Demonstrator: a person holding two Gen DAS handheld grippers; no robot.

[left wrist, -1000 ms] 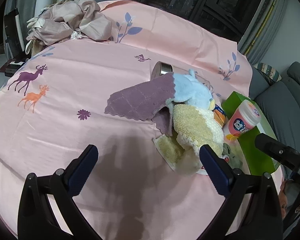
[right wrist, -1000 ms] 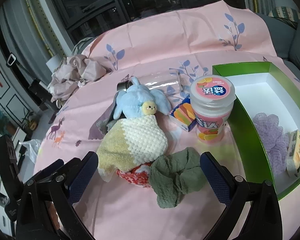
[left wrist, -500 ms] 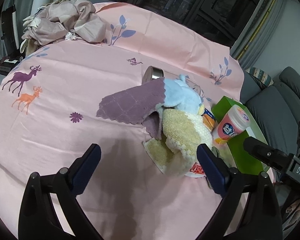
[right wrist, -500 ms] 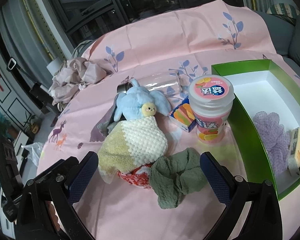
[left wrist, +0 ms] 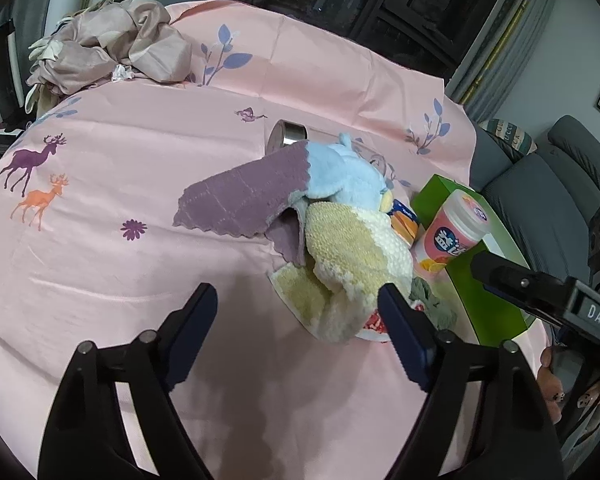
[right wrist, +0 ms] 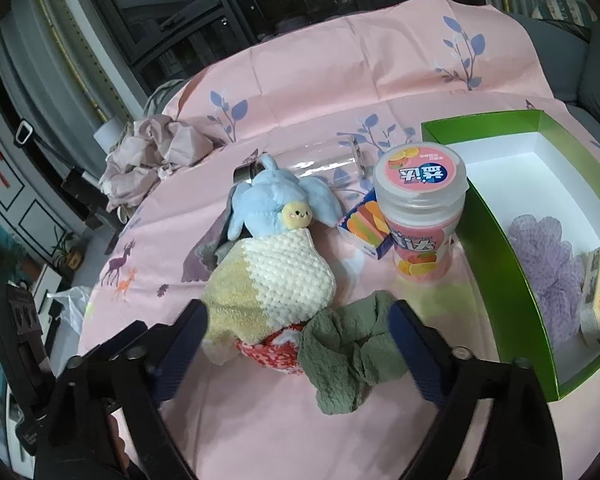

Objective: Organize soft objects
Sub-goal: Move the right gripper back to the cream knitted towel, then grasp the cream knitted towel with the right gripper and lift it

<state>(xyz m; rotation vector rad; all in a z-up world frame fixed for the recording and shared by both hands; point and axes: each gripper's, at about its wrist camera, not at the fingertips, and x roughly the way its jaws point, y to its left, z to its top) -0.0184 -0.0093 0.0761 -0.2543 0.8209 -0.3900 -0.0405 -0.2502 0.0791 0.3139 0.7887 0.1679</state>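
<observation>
both grippers closing, empty: right gripper (right wrist: 296, 334) lines up on scrunchie (right wrist: 348, 356) near box (right wrist: 496, 240); left gripper (left wrist: 296, 320) beside towel (left wrist: 352, 264).

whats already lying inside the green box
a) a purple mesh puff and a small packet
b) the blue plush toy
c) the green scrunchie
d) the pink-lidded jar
a: the right wrist view shows the purple mesh puff and a small packet inside the green box, nothing else showing in it.
</observation>
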